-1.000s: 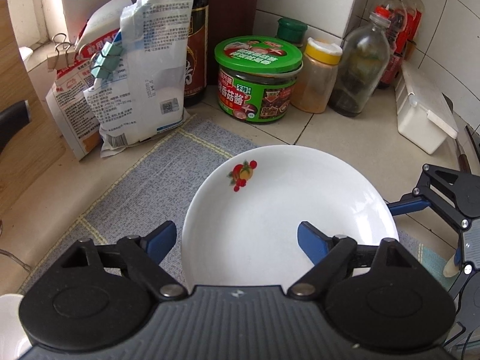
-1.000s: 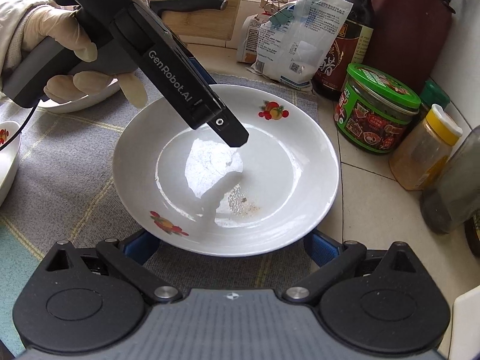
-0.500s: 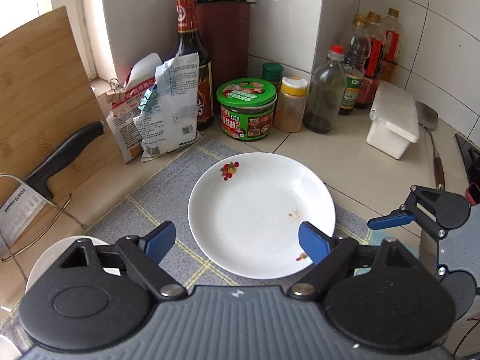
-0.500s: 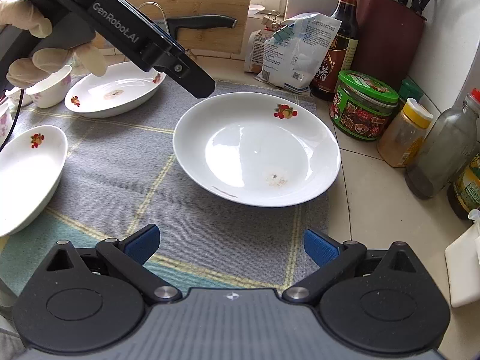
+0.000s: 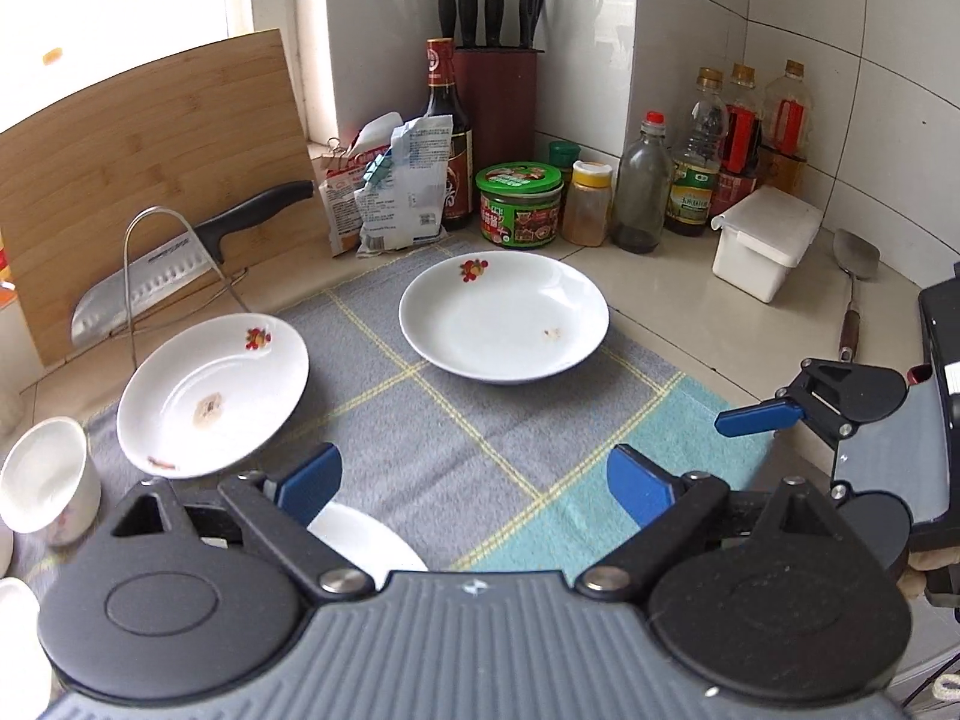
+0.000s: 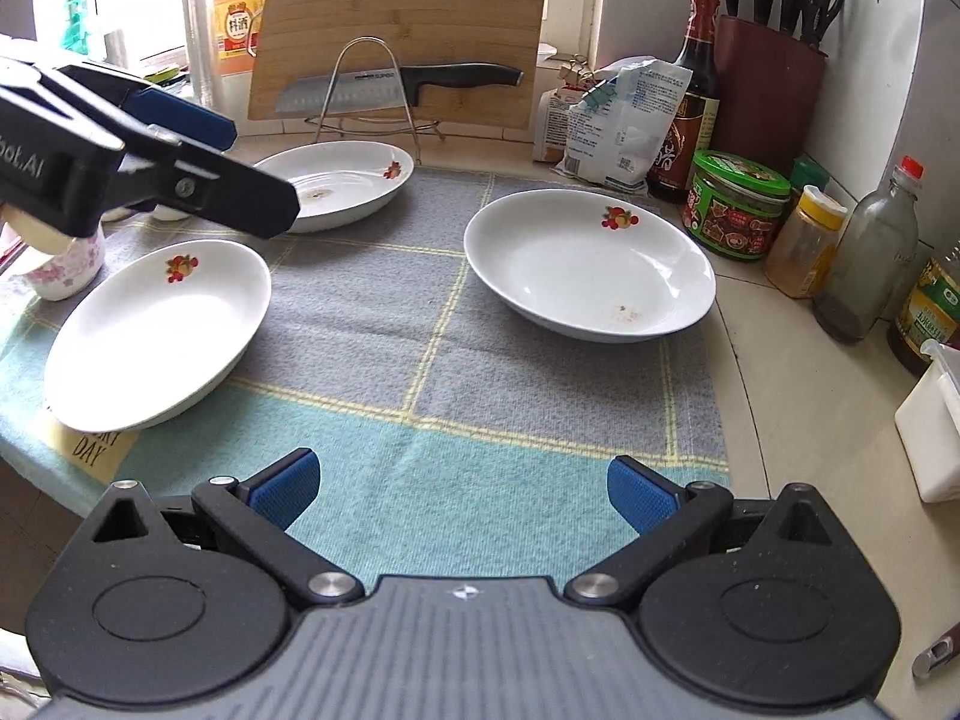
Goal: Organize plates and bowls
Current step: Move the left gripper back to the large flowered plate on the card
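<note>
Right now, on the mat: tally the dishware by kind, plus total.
White plates with fruit print: 3, one at the right, one at the back left, one at the front left
Cups: 1, a floral cup at the mat's left edge, partly hidden by the left hand-held gripper
Total: 4

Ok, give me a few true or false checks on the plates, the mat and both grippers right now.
1. Three white plates lie on the mat. True: the right plate, the near-left plate and the far-left plate.
2. The right gripper holds a plate. False: open, nothing between its fingers.
3. The left gripper is clamped on the right plate. False: its jaws are opening, empty.
4. The plates are stacked. False: each lies apart.
5. A knife rests on a wire rack before the cutting board. True.
</note>
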Available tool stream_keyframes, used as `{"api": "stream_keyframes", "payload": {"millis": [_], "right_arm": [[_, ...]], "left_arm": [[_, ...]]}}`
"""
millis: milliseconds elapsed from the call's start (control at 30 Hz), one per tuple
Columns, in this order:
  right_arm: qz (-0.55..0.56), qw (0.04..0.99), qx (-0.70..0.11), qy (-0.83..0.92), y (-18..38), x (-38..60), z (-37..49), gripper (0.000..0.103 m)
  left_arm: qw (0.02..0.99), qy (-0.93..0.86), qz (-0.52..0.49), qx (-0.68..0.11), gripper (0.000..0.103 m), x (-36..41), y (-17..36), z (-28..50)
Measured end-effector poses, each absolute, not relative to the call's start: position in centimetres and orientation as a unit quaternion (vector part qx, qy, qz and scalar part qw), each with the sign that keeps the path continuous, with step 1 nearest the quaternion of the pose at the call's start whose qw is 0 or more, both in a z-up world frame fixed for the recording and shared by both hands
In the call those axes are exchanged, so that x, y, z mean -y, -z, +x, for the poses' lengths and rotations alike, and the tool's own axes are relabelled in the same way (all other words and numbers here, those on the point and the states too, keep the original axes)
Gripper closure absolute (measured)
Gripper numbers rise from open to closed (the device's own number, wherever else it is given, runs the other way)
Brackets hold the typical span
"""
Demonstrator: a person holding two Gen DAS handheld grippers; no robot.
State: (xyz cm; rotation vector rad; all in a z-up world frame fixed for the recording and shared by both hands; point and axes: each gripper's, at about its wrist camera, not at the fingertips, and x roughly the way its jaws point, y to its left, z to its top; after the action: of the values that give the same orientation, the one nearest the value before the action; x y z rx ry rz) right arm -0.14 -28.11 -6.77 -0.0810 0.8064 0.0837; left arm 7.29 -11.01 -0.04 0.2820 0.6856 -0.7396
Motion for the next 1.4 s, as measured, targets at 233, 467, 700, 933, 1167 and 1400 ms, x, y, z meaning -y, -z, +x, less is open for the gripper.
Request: {"api": "stream_keyframes", "payload": {"millis": [233, 467, 700, 933, 1167, 1400], "right_arm": [[-0.036, 0.919, -0.389, -0.055, 6.8, 27.2, -3.2, 0.000], [-0.029, 0.919, -0.387, -0.070, 6.6, 26.4, -4.1, 0.000], [-0.013, 0.917, -0.387, -0.094, 6.7, 26.0, -3.3, 0.000], [-0.011, 0.912, -0.393, -0.114, 6.9, 24.5, -1.3, 0.000], [-0.013, 0.905, -0.401, -0.139, 7.3, 22.4, 1.5, 0.000], [-0.007, 0.900, -0.405, -0.160, 7.5, 20.7, 3.2, 0.000]], "left_arm": [[0.881, 0.310, 0.141, -0.329, 0.008, 8.6, 2.0, 1.5], [0.888, 0.277, 0.121, -0.346, 0.008, 6.6, 3.5, -0.8], [0.897, 0.241, 0.101, -0.358, 0.008, 3.7, 5.0, -0.9], [0.895, 0.215, 0.082, -0.383, 0.008, 0.4, 7.1, 0.0], [0.891, 0.203, 0.091, -0.395, 0.008, -1.5, 8.7, 1.4], [0.881, 0.216, 0.106, -0.406, 0.008, -1.9, 9.7, 3.4]]}}
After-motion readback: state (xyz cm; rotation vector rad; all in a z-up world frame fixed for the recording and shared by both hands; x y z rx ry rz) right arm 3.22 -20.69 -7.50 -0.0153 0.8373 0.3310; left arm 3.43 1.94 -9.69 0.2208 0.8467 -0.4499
